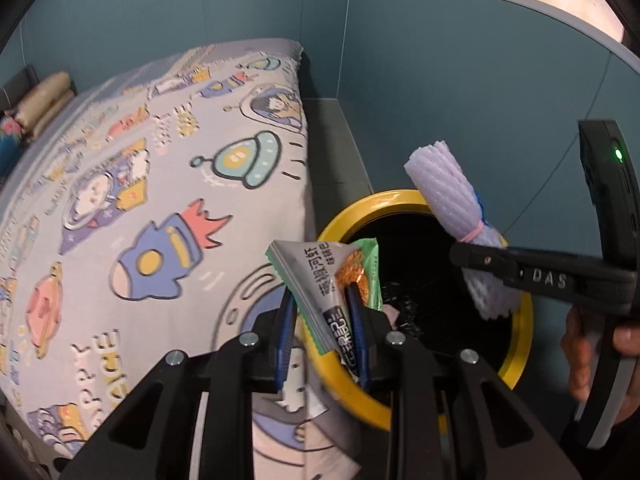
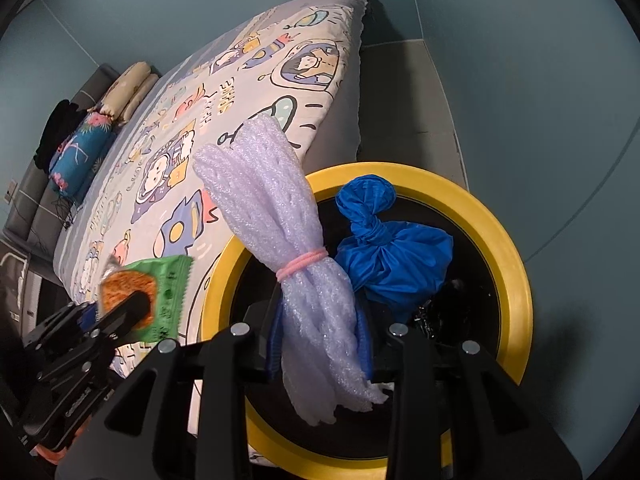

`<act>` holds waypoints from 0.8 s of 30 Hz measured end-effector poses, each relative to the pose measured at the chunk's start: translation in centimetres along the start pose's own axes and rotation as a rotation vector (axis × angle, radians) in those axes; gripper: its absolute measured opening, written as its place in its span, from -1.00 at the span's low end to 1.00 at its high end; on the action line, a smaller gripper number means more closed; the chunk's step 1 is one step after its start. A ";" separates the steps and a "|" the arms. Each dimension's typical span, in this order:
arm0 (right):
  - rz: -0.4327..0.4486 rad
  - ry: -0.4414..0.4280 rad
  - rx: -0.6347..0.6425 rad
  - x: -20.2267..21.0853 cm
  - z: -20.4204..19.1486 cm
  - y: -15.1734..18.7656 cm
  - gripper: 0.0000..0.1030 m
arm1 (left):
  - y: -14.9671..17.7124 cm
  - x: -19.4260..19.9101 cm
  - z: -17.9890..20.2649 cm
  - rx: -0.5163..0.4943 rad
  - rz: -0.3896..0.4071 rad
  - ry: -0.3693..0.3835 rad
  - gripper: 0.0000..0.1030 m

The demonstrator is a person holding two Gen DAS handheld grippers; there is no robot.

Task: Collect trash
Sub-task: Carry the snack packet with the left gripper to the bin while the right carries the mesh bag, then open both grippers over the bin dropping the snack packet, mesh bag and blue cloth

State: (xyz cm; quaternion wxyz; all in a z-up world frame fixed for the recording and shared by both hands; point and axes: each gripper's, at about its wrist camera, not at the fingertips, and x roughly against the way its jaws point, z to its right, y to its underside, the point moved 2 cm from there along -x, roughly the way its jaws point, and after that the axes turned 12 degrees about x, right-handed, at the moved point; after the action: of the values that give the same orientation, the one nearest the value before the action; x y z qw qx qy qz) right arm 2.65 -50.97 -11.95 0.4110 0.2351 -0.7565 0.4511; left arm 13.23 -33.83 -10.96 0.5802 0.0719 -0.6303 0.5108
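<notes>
My left gripper [image 1: 320,332] is shut on snack wrappers [image 1: 316,284], a grey one and a green one, held over the near rim of the yellow-rimmed trash bin [image 1: 524,344]. My right gripper [image 2: 318,344] is shut on a lilac foam net bundle [image 2: 276,216] tied with a pink band, with a knotted blue plastic bag [image 2: 394,258] beside it, over the bin [image 2: 508,248]. In the left wrist view the right gripper [image 1: 472,256] holds the foam net [image 1: 444,188] above the bin. In the right wrist view the left gripper [image 2: 132,312] holds the green wrapper [image 2: 168,292].
A bed with a cartoon space-print cover [image 1: 140,200] lies left of the bin, with pillows [image 2: 124,92] at its far end. Teal walls [image 1: 460,80] close in behind and to the right. A strip of grey floor [image 1: 336,148] runs between bed and wall.
</notes>
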 end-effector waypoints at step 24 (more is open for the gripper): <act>-0.011 -0.042 -0.069 0.3 2.2 0.2 -0.25 | 0.4 -4.3 0.5 0.086 -0.129 0.081 -0.37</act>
State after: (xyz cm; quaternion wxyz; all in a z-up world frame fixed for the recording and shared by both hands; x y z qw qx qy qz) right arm 1.43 -52.83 -12.37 0.4054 0.2344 -0.7788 0.4173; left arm 13.97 -36.15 -14.53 0.6334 0.1164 -0.5779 0.5013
